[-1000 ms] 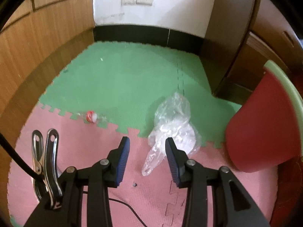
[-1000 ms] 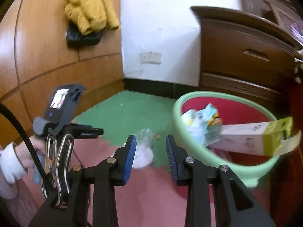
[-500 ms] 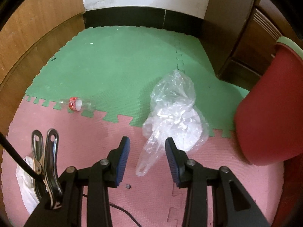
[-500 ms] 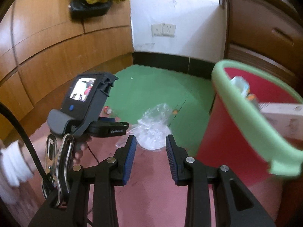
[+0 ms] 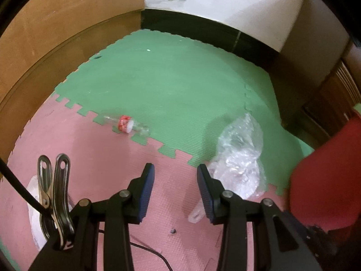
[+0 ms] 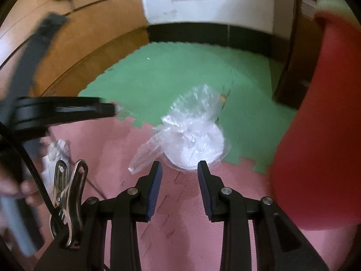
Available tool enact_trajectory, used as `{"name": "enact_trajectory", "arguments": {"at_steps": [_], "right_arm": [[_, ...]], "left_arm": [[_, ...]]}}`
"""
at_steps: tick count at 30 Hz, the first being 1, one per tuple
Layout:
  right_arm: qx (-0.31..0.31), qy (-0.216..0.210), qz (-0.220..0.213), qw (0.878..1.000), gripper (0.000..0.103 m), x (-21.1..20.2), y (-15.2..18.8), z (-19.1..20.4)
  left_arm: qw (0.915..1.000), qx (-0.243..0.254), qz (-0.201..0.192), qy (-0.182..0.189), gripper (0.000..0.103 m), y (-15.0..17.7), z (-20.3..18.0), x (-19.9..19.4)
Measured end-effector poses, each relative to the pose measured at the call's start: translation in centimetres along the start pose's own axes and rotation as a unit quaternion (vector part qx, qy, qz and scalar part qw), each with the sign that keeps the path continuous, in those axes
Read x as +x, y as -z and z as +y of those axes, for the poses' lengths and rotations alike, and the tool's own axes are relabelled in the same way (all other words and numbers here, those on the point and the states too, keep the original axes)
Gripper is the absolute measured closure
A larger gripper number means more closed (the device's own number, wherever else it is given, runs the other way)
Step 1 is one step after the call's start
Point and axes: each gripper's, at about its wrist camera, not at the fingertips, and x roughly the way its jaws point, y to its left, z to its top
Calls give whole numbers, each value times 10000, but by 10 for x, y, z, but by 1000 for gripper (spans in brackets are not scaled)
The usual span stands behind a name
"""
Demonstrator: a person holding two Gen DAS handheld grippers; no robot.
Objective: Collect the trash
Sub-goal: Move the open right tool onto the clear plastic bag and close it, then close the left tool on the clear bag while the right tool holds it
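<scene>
Plastic bag (image 6: 191, 135) unheld, fingers (image 6: 155, 189) apart

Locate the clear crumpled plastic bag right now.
The clear crumpled plastic bag lies on the floor mats across the pink-green seam, just ahead of the open right gripper, left of the red bin.

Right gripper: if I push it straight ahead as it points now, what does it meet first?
Most likely the clear plastic bag, lying just beyond the open right gripper on the foam mat. The red bin stands off to the side. Depth is uncertain.
</scene>
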Motion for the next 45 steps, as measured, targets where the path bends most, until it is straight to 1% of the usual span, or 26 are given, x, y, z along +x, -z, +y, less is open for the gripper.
{"name": "enact_trajectory", "arguments": {"at_steps": [2,3,6,9,11,12,13,14,15,16,17,18,19,20,22,26,29,32,35,37,39,41,42,44,45], "right_arm": [[309,15,85,9995,60,15,-2,-10],[573,21,159,9982,59,27,-3,-20],[1110,59,305,9933,57,51,-4,-39],[1510,43,437,9876,50,70,-6,-52],[1874,-51,519,9809,48,84,-6,-60],[1947,-74,465,9797,48,86,-7,-61],[1935,-65,348,9805,48,84,-8,-60],[1872,-75,400,9815,51,87,-9,-58],[1706,68,405,9845,54,86,-9,-54],[1516,156,541,9868,76,88,-9,-49],[1403,198,614,9880,88,88,-9,-47],[1282,188,647,9895,91,86,-6,-44],[1243,89,719,9896,97,87,-4,-44],[1218,-13,791,9894,100,86,0,-42],[1076,-126,906,9900,100,78,8,-41],[742,-190,1176,9901,101,63,23,-41],[432,-166,1376,9894,101,47,33,-43],[153,-106,1501,9885,101,30,43,-45],[-107,-43,1665,9860,101,18,50,-48],[-305,27,1761,9839,101,10,57,-51],[-353,54,1823,9826,101,5,60,-56],[-188,60,1861,9823,100,-1,64,-66],[-30,23,1878,9822,98,-4,65,-72],[220,-71,1870,9821,88,-9,66,-82],[342,-152,1831,9824,86,-11,65,-86]], "left_arm": [[10000,-60,13,-39,63,-1,4,-1],[9999,-76,22,-82,63,-2,6,-1],[9998,-119,41,-143,63,-3,8,-1],[9997,-172,90,-121,63,-4,10,1],[9997,-178,126,-141,63,-3,11,3],[9996,-180,135,-150,63,-3,11,4],[9996,-183,147,-158,63,-3,11,5],[9995,-190,166,-166,63,-3,12,6],[9995,-191,177,-168,63,-2,12,6],[9995,-187,191,-170,63,-2,12,7],[9995,-175,207,-171,63,-1,11,7],[9995,-165,214,-168,63,-1,11,8],[9995,-151,219,-165,63,0,10,8],[9995,-130,223,-155,63,0,10,8],[9996,-65,229,-119,63,1,7,8],[9994,114,312,-25,63,5,-1,11],[9982,347,473,137,63,11,-12,14],[9951,704,626,283,63,20,-27,17],[9899,1103,773,454,62,32,-45,19],[9852,1373,877,540,61,41,-57,21],[9788,1659,1020,629,61,52,-70,25],[9735,1841,1163,693,59,61,-80,28],[9696,1952,1267,757,58,67,-85,30],[9632,2107,1429,864,57,76,-96,34],[9616,2147,1460,888,57,78,-100,36]]}}
